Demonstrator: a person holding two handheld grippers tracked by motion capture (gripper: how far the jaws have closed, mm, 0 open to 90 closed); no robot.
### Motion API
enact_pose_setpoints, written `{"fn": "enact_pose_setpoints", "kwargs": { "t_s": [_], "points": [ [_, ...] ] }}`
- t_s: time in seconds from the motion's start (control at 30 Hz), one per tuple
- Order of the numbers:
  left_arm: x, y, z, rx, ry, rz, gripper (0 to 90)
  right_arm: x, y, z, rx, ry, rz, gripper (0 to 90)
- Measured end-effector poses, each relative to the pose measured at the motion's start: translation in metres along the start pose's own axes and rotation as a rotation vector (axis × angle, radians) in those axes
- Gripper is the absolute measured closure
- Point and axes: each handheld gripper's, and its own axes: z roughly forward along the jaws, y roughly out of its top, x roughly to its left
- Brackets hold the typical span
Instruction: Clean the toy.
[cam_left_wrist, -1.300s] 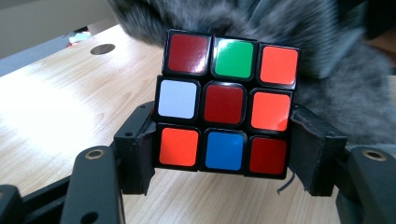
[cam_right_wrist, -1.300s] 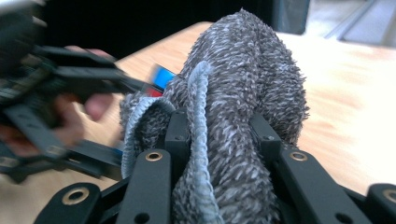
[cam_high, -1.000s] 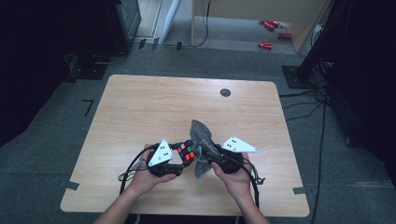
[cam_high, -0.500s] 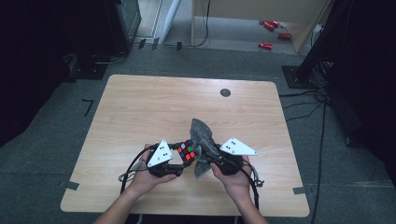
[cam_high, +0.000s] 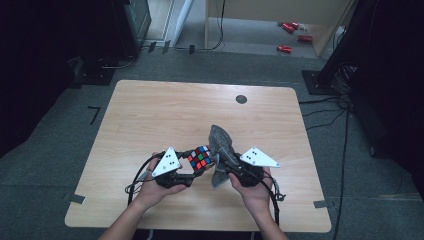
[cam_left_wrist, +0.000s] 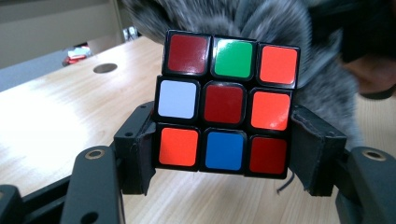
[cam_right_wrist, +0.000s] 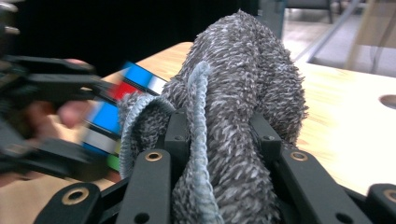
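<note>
Cube in the left gripper, grey cloth in the right, both held low over the table's near edge.

From above, both forearms come in, left gripper (cam_high: 192, 167) and right gripper (cam_high: 222, 167) almost meeting; the puzzle cube (cam_high: 199, 157) sits against the grey cloth (cam_high: 220, 145) over the table (cam_high: 150, 115). The left gripper view shows the jaws clamped on the cube's sides, cloth blurred behind. The right gripper view shows the jaws squeezing the bunched cloth; the cube there is smeared, half hidden.

Tabletop (cam_high: 150, 115) evenly lit from overhead, soft shadows under the hands; floor around the tabletop falls dark. Cube (cam_left_wrist: 228, 103) sharp, glare on its top stickers, grey cloth (cam_left_wrist: 280, 28) behind it blurred. Right gripper view: cloth sharp, left claw (cam_right_wrist: 51, 121) motion-blurred.
</note>
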Motion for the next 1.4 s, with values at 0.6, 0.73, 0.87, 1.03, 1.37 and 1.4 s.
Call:
{"fn": "enact_pose_setpoints", "kwargs": {
  "t_s": [0.6,0.73,0.87,1.03,1.37,1.4],
  "points": [
    [0.013,0.003,-0.013,-0.122,-0.013,-0.127,35.0,-0.008,-0.018,0.013,0.01,0.075,0.075,67.4],
    [0.017,0.003,-0.015,-0.128,-0.008,-0.147,35.1,0.007,-0.027,0.023,0.034,0.138,-0.017,66.4],
    [0.018,0.003,-0.015,-0.128,-0.007,-0.161,35.1,0.028,-0.032,0.031,0.049,0.158,-0.168,65.7],
    [0.02,0.003,-0.016,-0.124,-0.008,-0.175,35.1,0.03,-0.033,0.031,0.03,0.131,-0.257,66.2],
    [0.024,0.002,-0.017,-0.112,-0.004,-0.188,35.1,0.033,-0.037,0.029,-0.004,0.117,-0.397,66.4],
    [0.024,0.002,-0.018,-0.114,-0.004,-0.191,35.1,0.036,-0.038,0.031,0.007,0.124,-0.41,66.4]
  ]
}}
